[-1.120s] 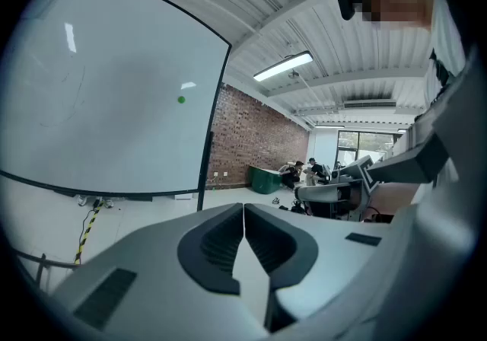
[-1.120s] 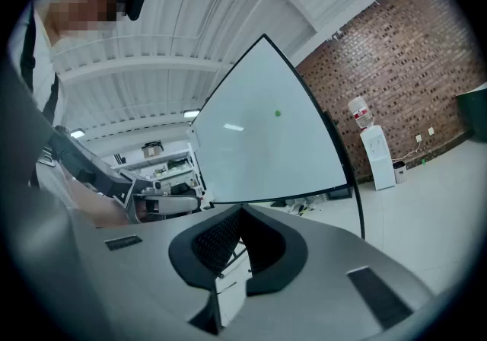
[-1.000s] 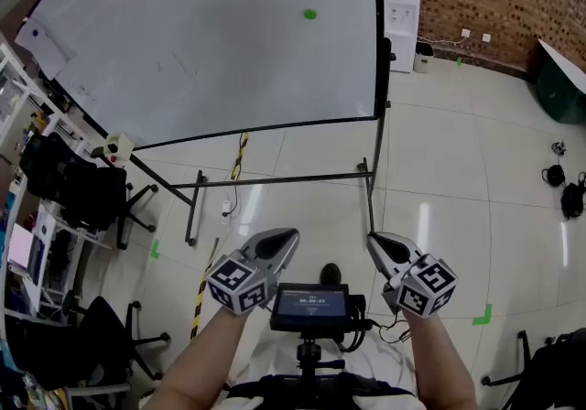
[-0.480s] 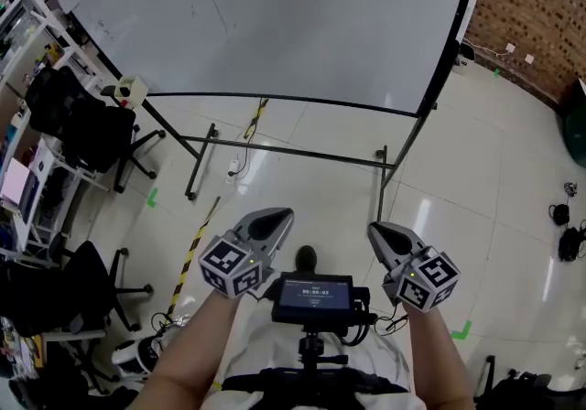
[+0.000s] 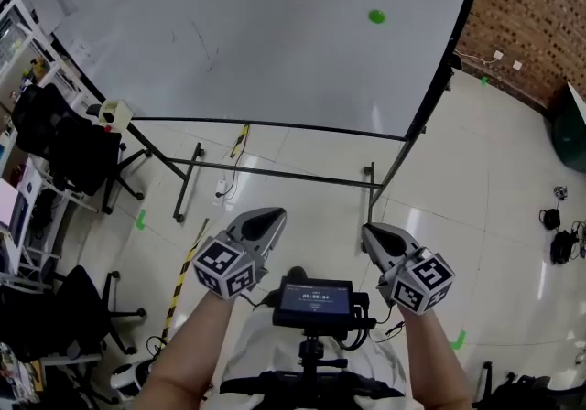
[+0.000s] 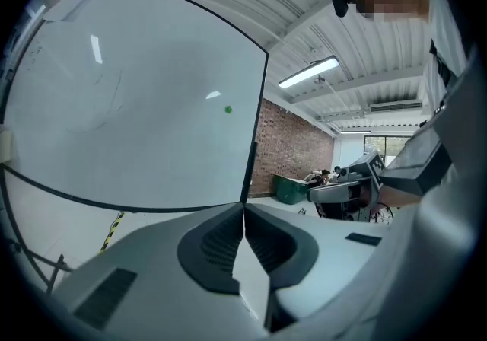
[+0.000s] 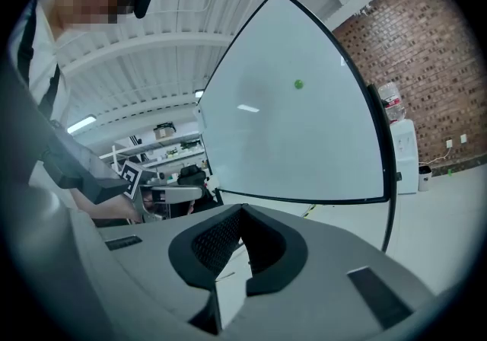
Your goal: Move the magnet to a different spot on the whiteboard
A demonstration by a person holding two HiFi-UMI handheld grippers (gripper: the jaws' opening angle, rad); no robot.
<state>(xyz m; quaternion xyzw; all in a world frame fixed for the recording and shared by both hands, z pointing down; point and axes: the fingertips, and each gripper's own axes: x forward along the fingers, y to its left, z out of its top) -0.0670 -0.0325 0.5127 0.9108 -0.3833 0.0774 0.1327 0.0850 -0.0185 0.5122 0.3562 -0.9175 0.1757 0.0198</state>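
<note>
Round green magnet (image 5: 376, 16), no long axis, sat upper right on the whiteboard (image 5: 229, 33). Left gripper (image 5: 273, 216) and right gripper (image 5: 368, 234), jaws pressed together and empty, were well apart from it. Only the gripper views showed a ceiling light (image 6: 308, 73).

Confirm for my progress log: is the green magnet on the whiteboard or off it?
On: the green magnet sticks to the whiteboard, upper right; left gripper and right gripper are shut, empty.

The head camera looks steeply down from above, the whiteboard (image 5: 229, 33) filling the upper frame; each gripper camera sits close behind its own jaws, facing roughly level; all three share that board and its green magnet (image 5: 376, 16).
</note>
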